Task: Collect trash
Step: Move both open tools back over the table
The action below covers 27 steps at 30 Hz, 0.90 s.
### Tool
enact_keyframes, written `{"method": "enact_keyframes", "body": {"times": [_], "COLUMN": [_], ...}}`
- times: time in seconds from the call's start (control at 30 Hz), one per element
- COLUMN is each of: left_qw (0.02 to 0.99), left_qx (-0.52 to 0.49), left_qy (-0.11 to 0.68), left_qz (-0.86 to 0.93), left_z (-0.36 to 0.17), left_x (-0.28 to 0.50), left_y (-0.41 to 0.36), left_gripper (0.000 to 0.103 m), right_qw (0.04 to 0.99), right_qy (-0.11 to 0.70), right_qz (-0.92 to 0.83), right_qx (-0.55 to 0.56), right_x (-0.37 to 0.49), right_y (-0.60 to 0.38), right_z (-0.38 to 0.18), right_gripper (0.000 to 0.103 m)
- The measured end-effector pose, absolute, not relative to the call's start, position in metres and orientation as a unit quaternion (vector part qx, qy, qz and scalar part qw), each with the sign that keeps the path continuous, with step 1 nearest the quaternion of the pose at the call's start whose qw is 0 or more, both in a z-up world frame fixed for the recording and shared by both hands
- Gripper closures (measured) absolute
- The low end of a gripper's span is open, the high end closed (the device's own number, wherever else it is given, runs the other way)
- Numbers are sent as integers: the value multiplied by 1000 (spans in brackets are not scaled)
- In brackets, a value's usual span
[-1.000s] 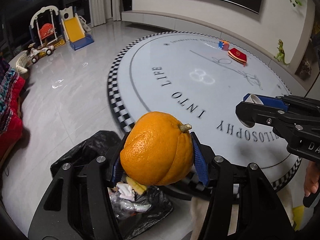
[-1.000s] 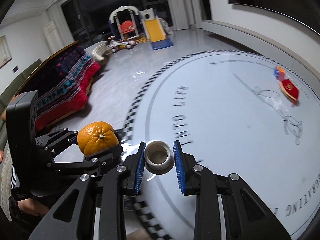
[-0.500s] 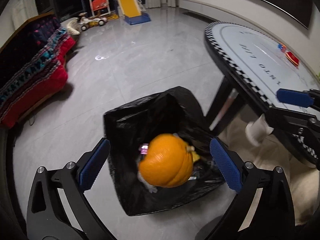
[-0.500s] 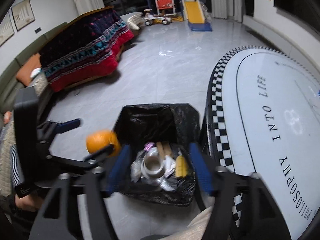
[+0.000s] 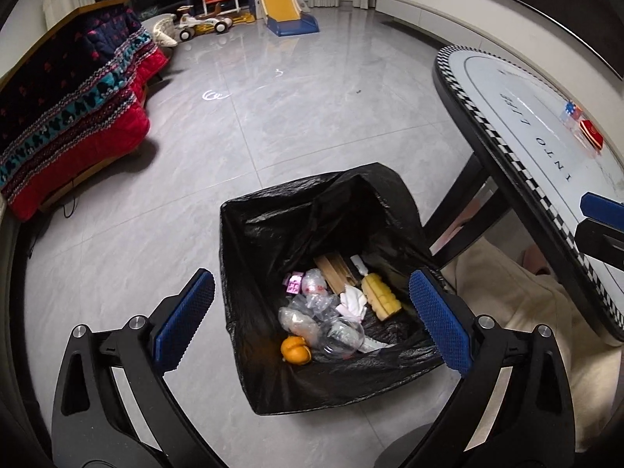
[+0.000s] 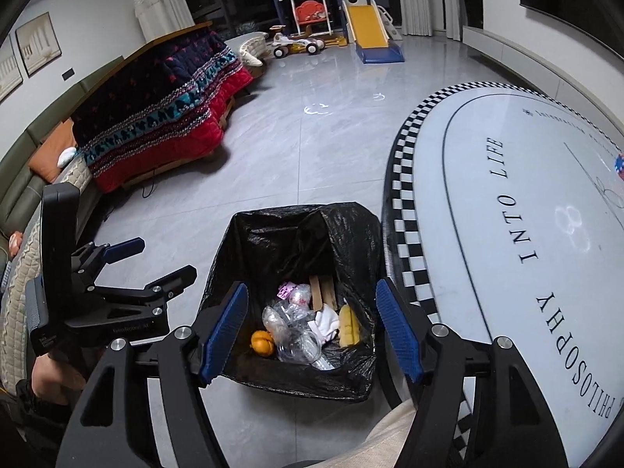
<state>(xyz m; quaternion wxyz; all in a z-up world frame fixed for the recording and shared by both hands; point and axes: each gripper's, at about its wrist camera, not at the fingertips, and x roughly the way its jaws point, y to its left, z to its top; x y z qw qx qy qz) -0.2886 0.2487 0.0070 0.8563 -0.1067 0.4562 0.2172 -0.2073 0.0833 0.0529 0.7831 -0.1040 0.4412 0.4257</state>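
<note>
Both the left gripper (image 5: 312, 312) and right gripper (image 6: 312, 329) hang released above the black trash bag (image 5: 273, 234); the orange (image 5: 295, 349) lies inside.

Both cams look steeply down w/ fisheye from above floor, close over the black bin bag (image 5: 312, 234) (image 6: 296, 241). Left view sits left of the bag, table (image 5: 507, 148) at its right edge. Right view sits nearer the table (image 6: 487, 195). Shared: bag, floor, sofa blanket (image 5: 70, 117) (image 6: 163, 109), table.
</note>
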Motion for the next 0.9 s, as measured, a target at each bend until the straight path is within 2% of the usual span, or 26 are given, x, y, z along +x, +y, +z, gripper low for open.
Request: {"method": "enact_keyframes", "body": {"times": [0.47,0.9], "left_qw": [884,894], "left_qx": [-79,-26], "left_qy": [445,447], "left_qz": [123,33], "left_z": [40,62], "left_x": [-213,-102], "left_y": [187,104], "left_gripper": [6,6], "right_qw": [815,849], "right_qy": [441,443], "right_qz": [372,287], "right_qx": [-52,-9], "right_x": [-150,-68], "right_y": [8,-83], "right_z": [63,72], "right_gripper": [34,34]}}
